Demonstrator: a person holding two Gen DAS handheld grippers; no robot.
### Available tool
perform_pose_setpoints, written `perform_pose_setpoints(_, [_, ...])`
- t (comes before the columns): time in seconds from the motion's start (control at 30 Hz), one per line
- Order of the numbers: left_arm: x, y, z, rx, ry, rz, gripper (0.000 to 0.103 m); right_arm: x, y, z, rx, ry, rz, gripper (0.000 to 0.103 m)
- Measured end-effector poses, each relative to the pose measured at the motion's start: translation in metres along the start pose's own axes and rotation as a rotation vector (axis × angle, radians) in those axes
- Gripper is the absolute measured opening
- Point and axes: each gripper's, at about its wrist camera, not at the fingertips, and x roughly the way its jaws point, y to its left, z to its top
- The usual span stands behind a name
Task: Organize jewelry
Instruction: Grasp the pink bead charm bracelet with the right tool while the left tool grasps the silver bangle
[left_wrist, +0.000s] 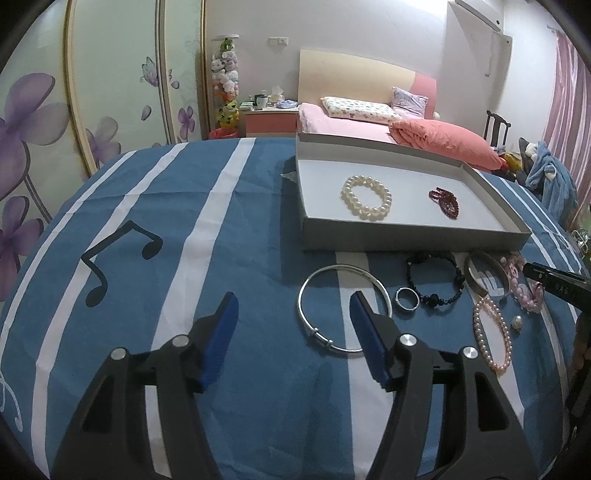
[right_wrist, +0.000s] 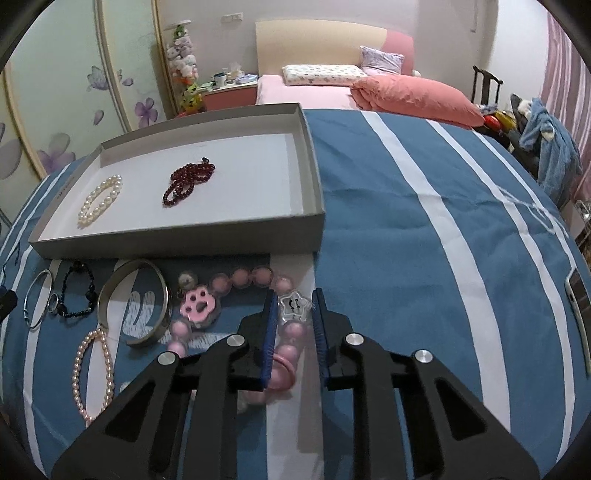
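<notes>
Holding the left hand-held gripper (left_wrist: 293, 295) tilted steeply down over the blue striped worktop (left_wrist: 184, 221), left its jaws well apart with only cloth between them, just beside a thin silver bangle (left_wrist: 324, 341). Held the right hand-held gripper (right_wrist: 294, 293) at a similar downward tilt, with its jaws narrowed to a slim gap around the clear star charm (right_wrist: 293, 310) of the pink bead bracelet (right_wrist: 240, 277). Could not tell whether the pads actually pressed on the charm. Saw that bracelet lying flat on the worktop, just in front of the grey box tray (right_wrist: 184, 243).

Lost the near part of the bracelet's loop under the black fingers, so could not follow its full outline. Caught only a cut-off sliver of a phone (right_wrist: 578, 306) at the right edge of the right wrist view. Made out only the tip of the right hand-held gripper in the left wrist view.

Found the bracelet's loop stretched from the far left, by its pink paw charm (right_wrist: 199, 304), toward the camera. Noted beside it a pink pearl bracelet (right_wrist: 77, 369), long axis running near to far. Noted in the tray a white pearl bracelet (right_wrist: 99, 199) and a dark red bead strand (right_wrist: 188, 181), both angled from near left to far right.
</notes>
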Motion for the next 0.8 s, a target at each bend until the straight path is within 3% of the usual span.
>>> perform_pose_setpoints(0.2, [0.004,-0.013,-0.002,0.037,0.029,-0.027,0.072,-0.01,-0.006,-0.013,0.031,-0.005,0.004,0.02])
perform_pose_setpoints(0.57, [0.036,-0.041,0.001,0.125,0.144,-0.005,0.086,-0.009,-0.005,-0.012,0.029,-0.016,0.002,0.02])
perform_pose_setpoints(0.8, [0.048,-0.04,0.009,0.09,0.154,-0.004,0.087,-0.009,-0.005,-0.012,0.029,-0.016,0.002,0.02])
